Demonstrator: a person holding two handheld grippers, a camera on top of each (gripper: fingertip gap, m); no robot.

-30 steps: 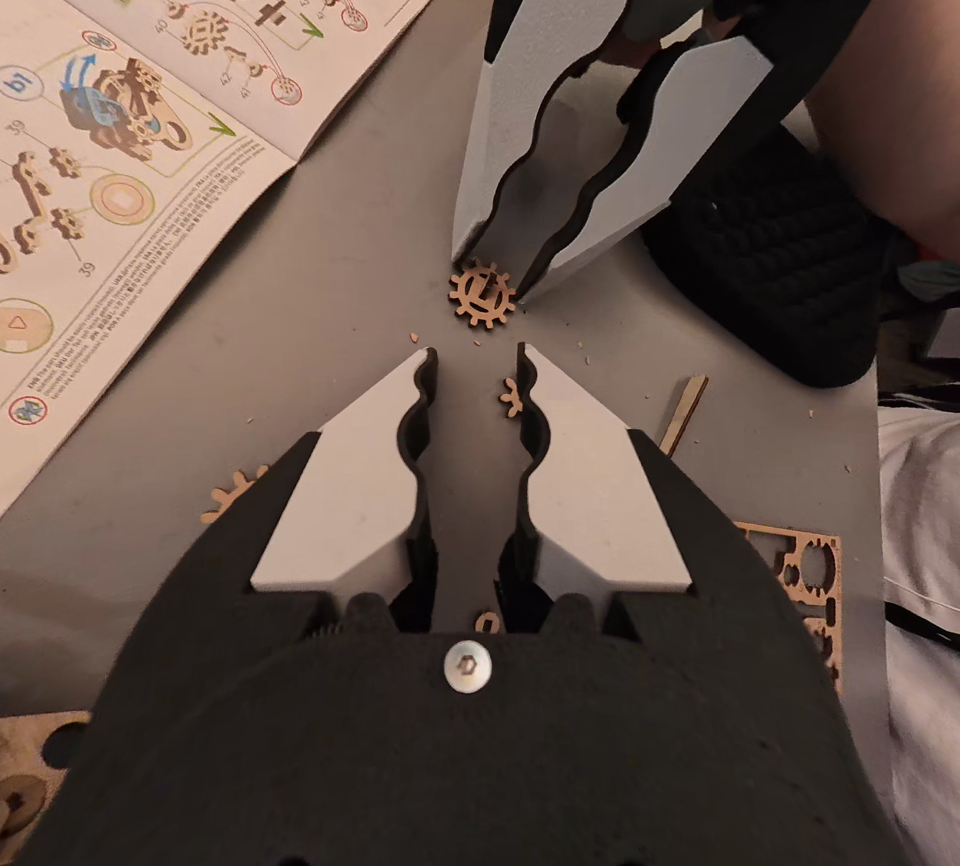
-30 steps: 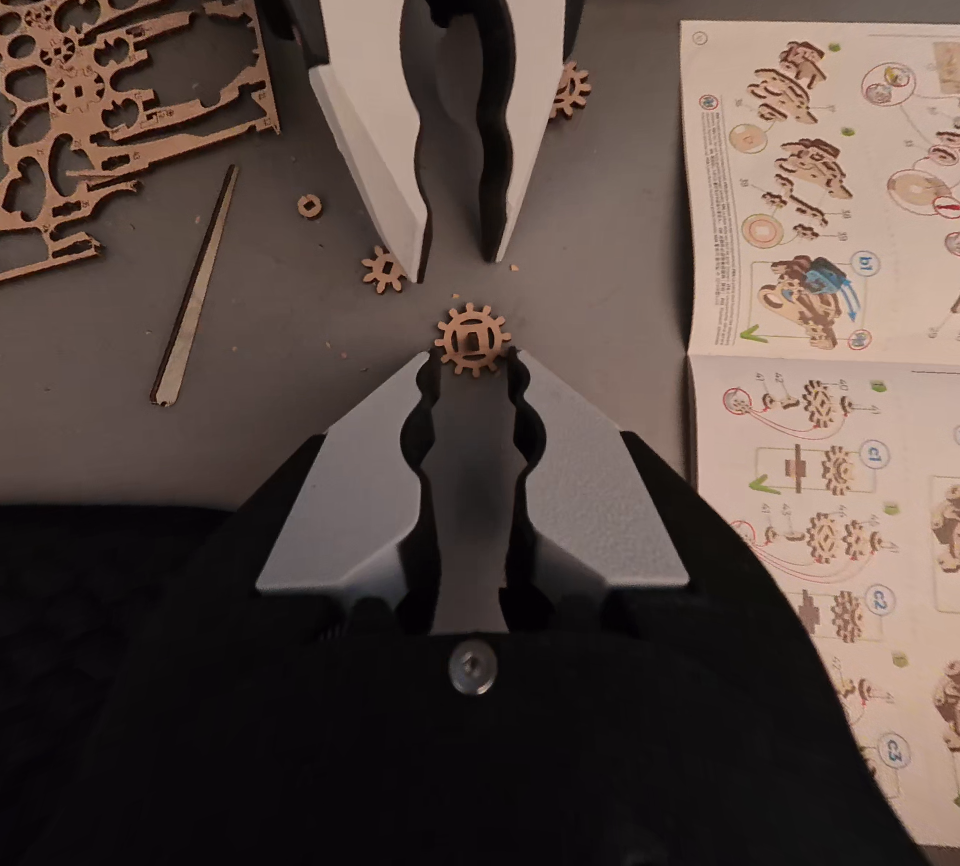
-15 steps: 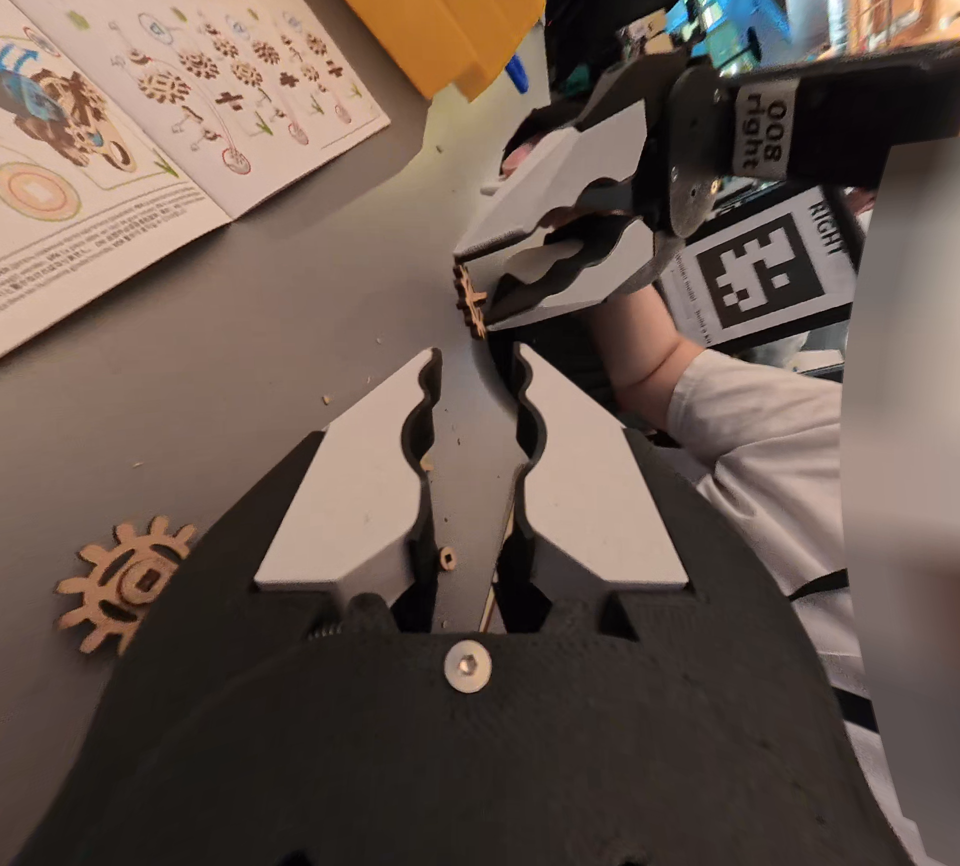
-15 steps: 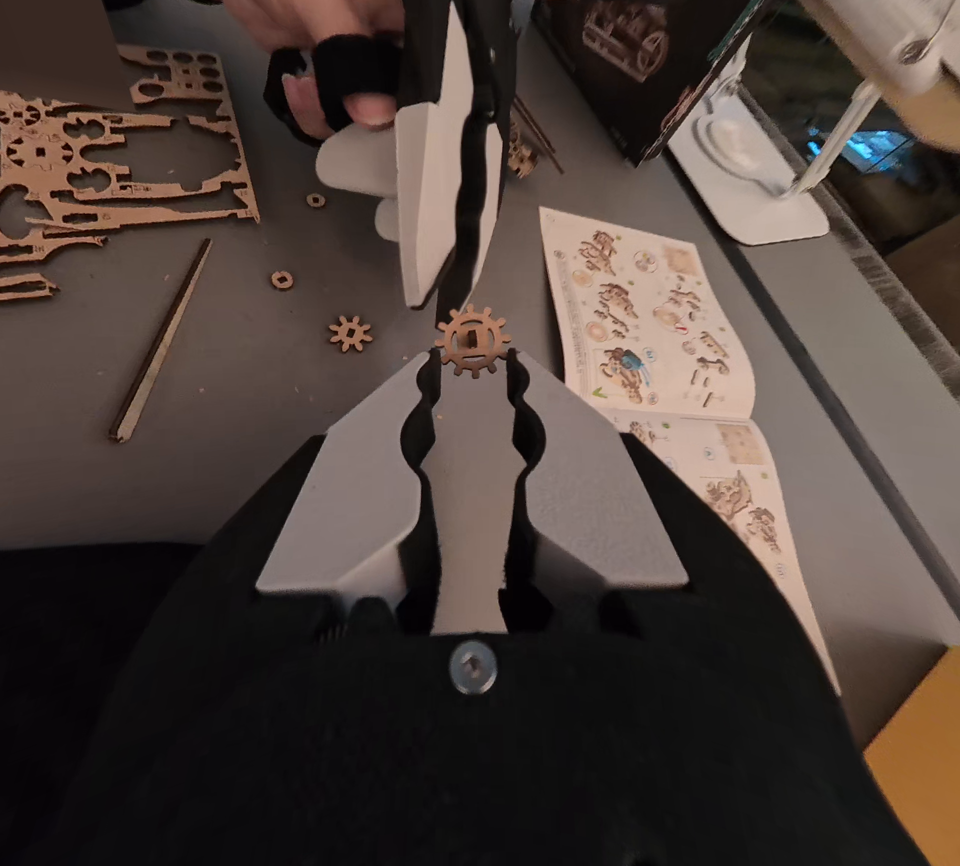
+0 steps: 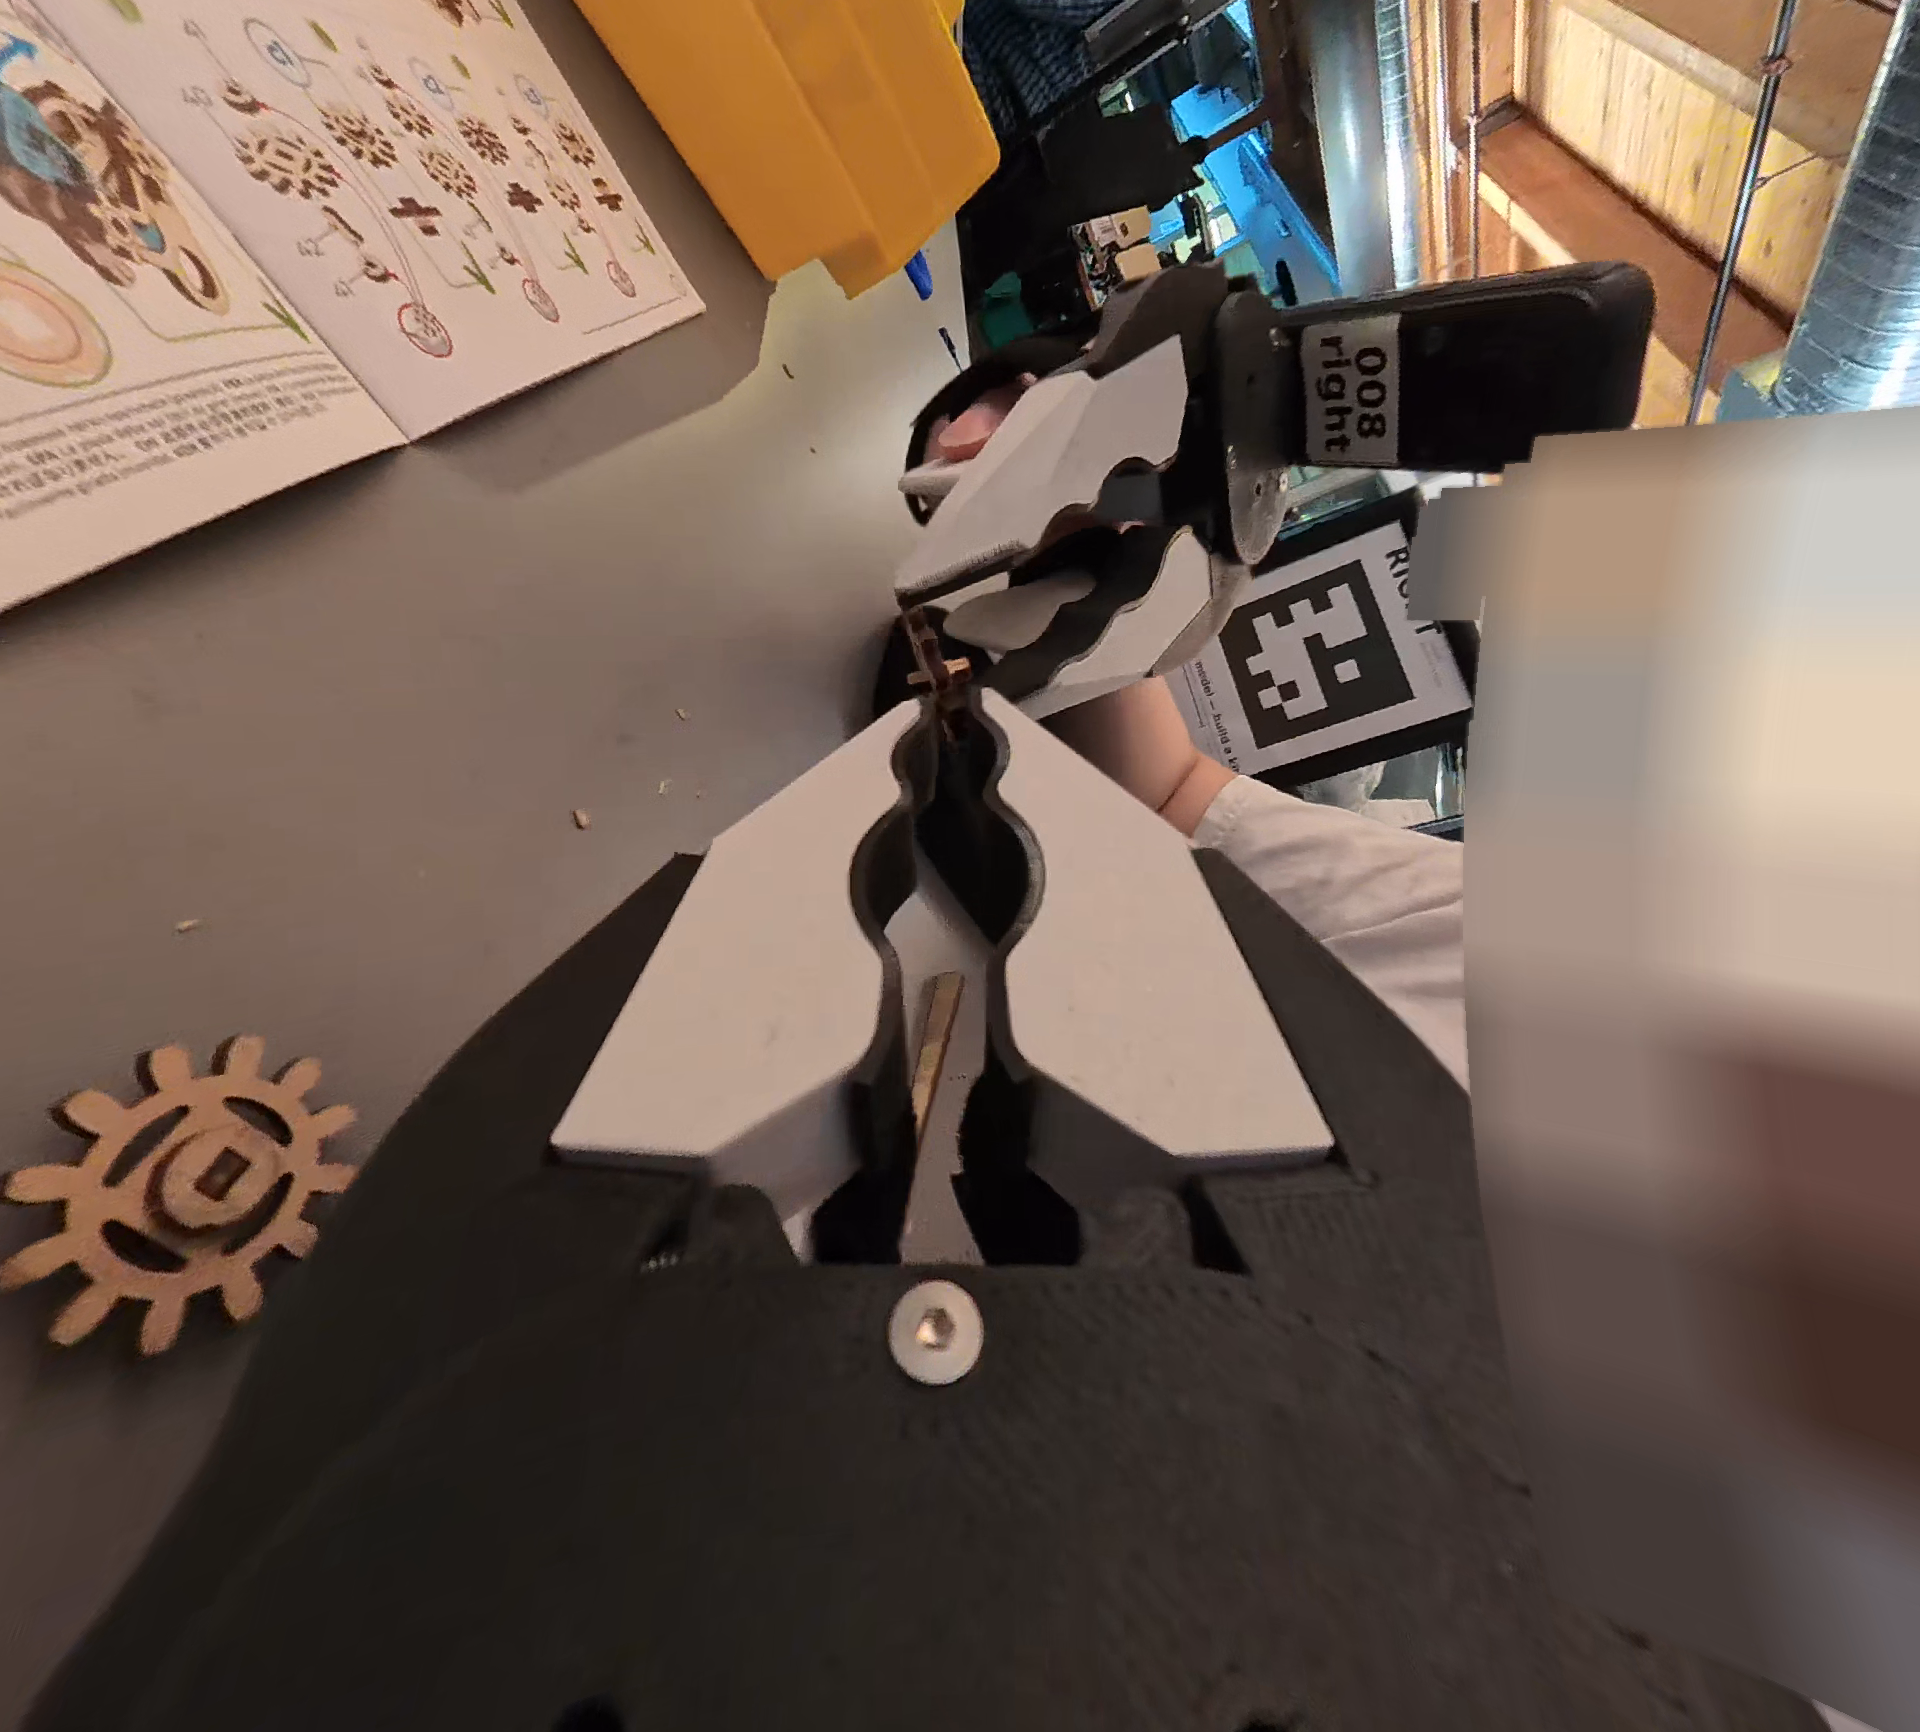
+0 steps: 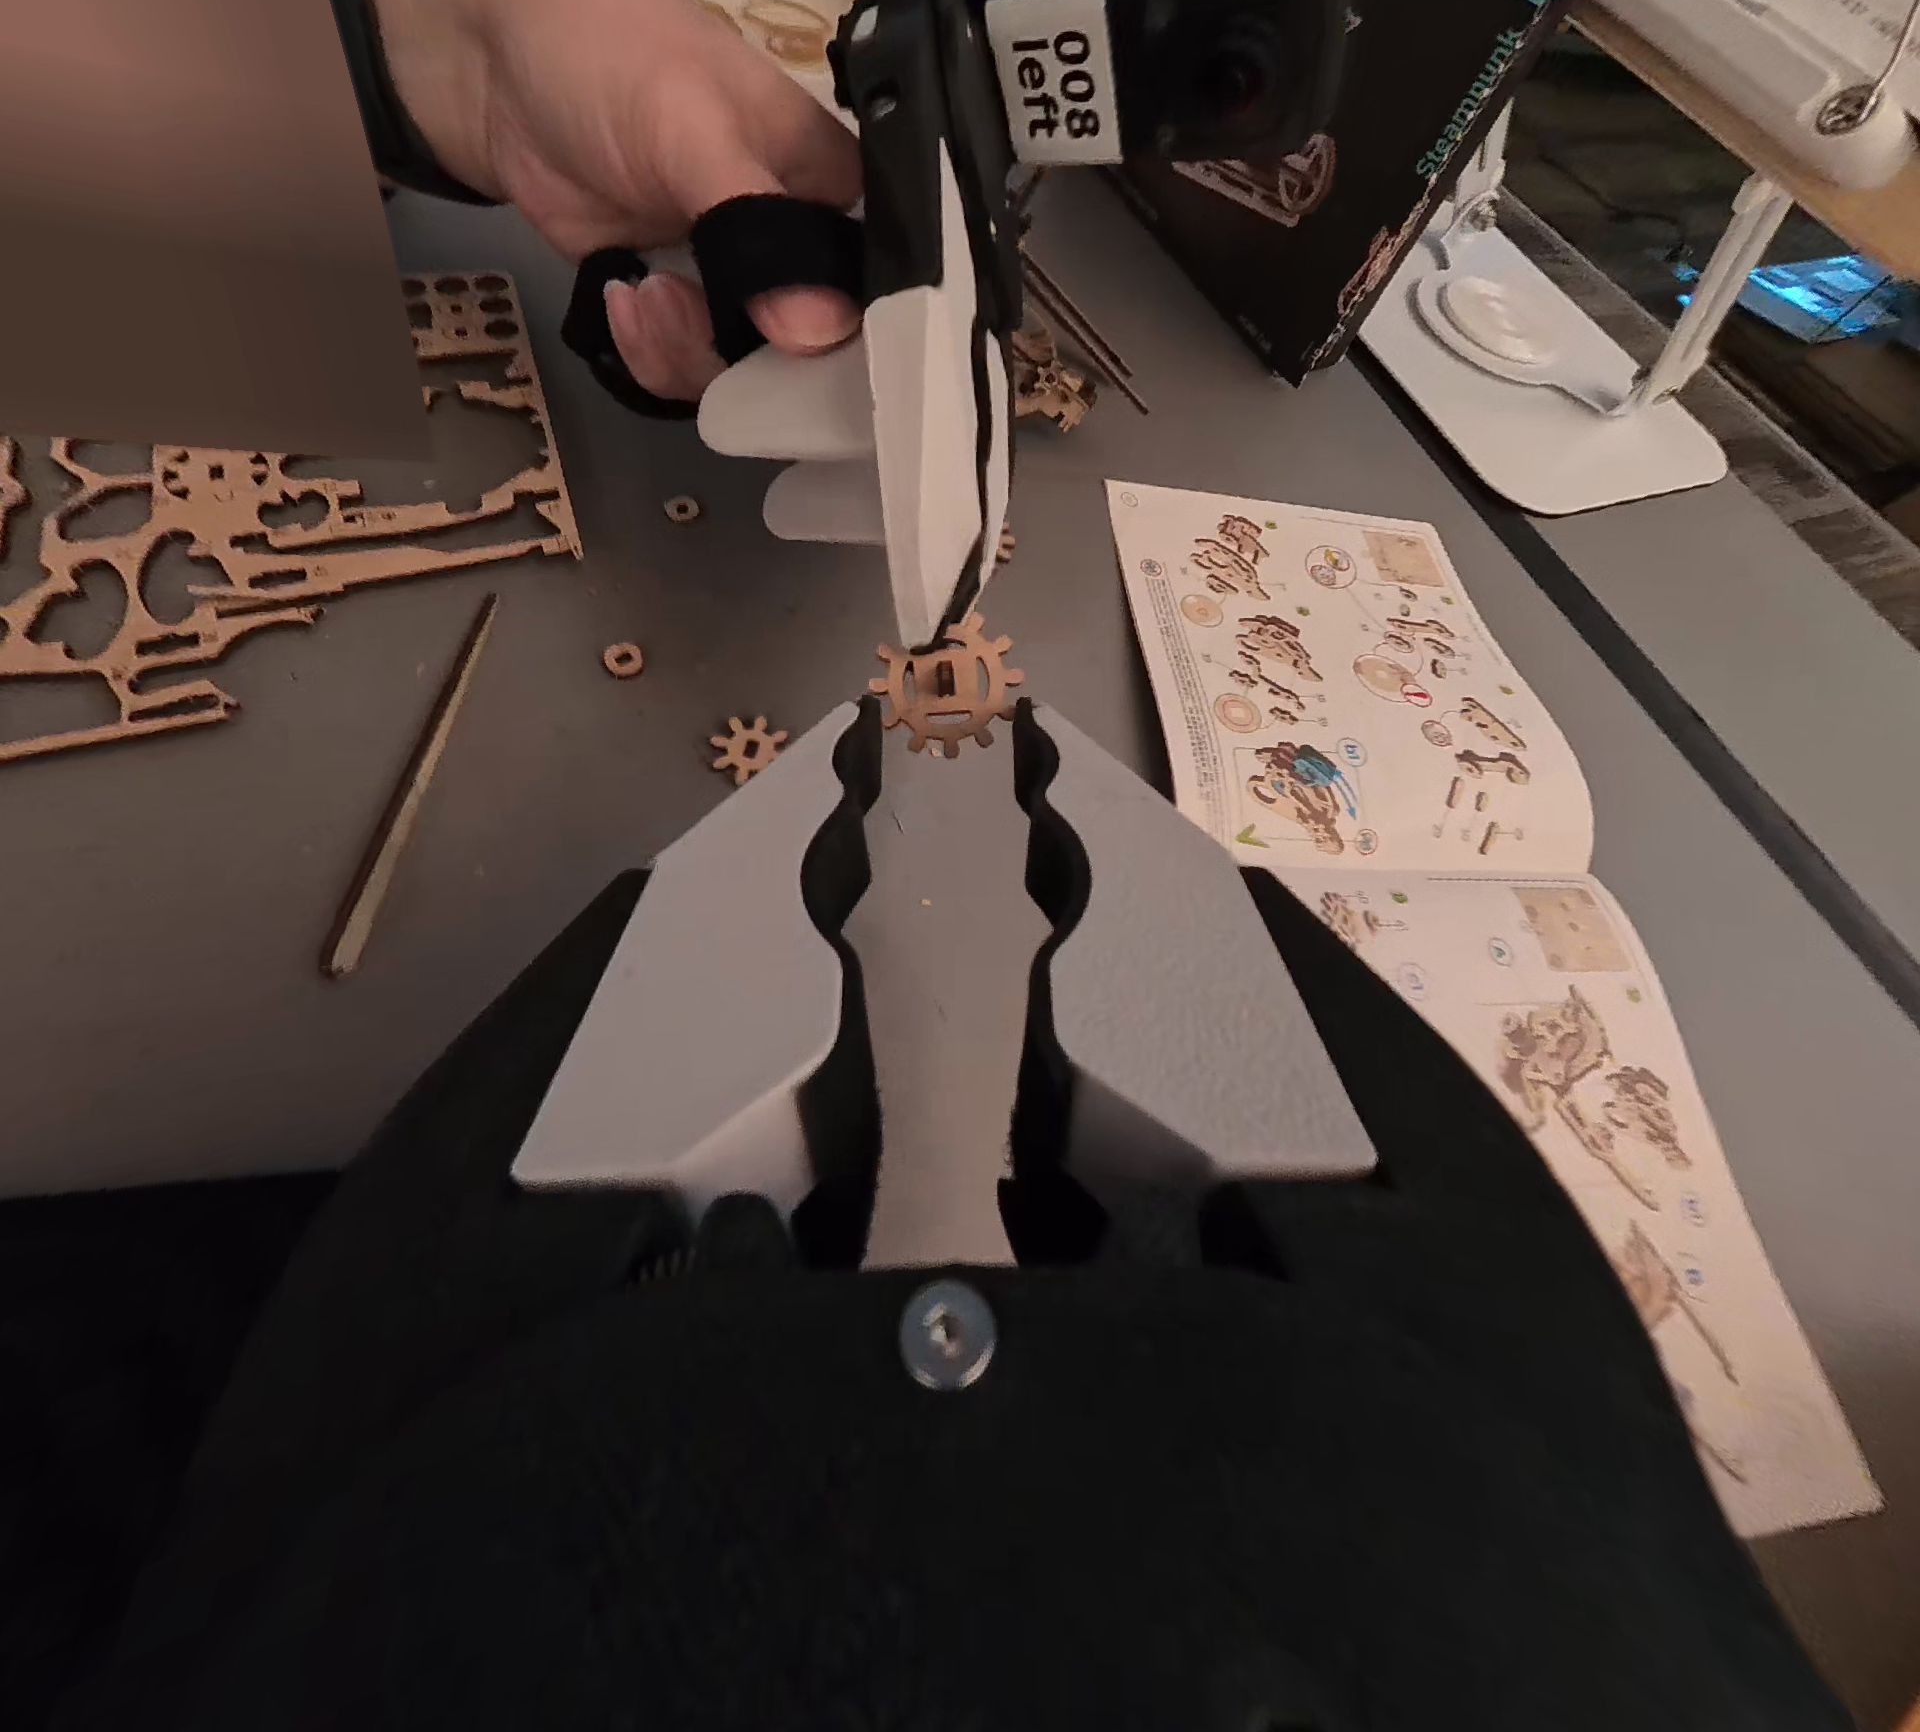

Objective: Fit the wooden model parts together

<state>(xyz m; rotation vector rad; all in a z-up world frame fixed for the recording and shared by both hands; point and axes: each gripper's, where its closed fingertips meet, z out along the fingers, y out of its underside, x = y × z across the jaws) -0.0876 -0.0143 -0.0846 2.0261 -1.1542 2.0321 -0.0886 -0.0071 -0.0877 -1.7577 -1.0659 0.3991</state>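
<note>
As both handheld grippers lift clear of the grey table (image 6: 1299, 394), the right gripper (image 6: 943, 714) pinches a small wooden gear (image 6: 943, 683) by its rim, raised in mid-air where a second ago it lay flat on the table. The left gripper (image 5: 948, 718), wide open moments earlier, has now closed and meets the gear edge-on; whether it clamps the rim or a peg in the gear's centre slot cannot be told. Beside the gear, on the table, lies the open instruction booklet (image 6: 1340, 695); on the gear's other side sit a smaller gear (image 6: 744, 745) and a wooden stick (image 6: 410, 783). Judging by this, fitting is now under way in the air.
</note>
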